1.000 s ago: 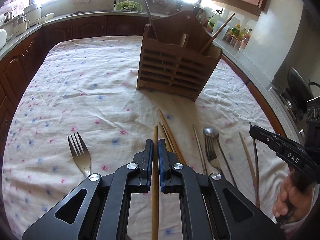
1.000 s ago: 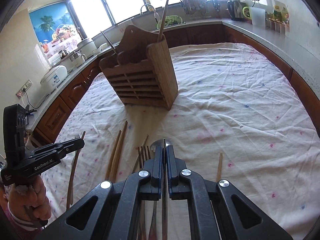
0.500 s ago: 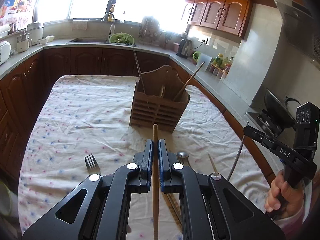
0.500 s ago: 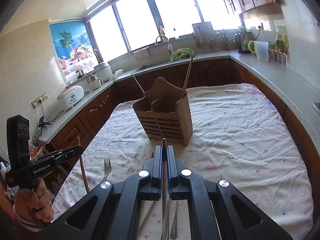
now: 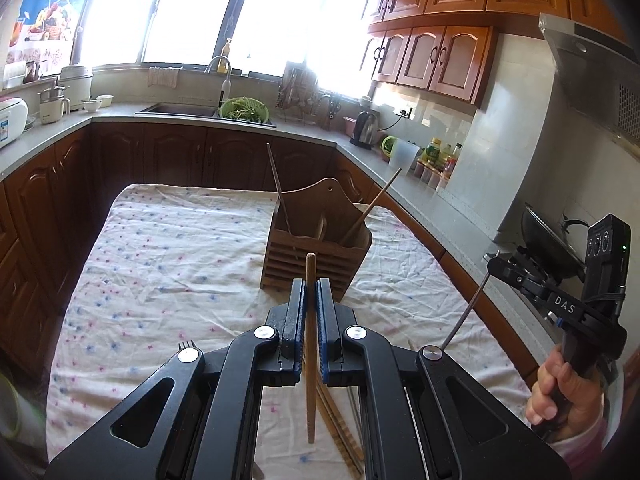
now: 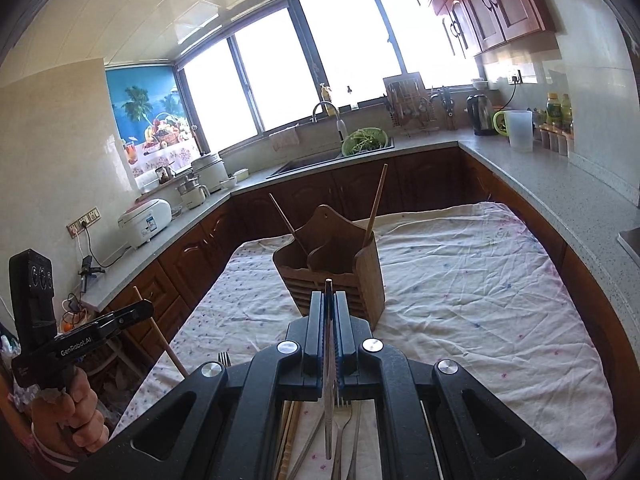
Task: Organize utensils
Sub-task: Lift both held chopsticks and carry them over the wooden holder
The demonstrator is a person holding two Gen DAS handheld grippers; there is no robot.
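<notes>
We hold both grippers above the floral cloth; left gripper clamps a round wooden chopstick; right gripper clamps a thin metal chopstick; slatted wooden caddy sits mid-table, cloth open all round.

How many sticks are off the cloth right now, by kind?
Dark stick in the wooden holder: 1
Pale wooden stick in the holder: 1
Wooden chopstick in left tongs: 1
Metal chopstick in right tongs: 1
Total: 4

A slatted wooden holder stands upright mid-table on the flowered cloth, two chopsticks leaning out of it. A wooden chopstick and a metal chopstick are lifted clear. Chopsticks and forks lie near the front edge.
</notes>
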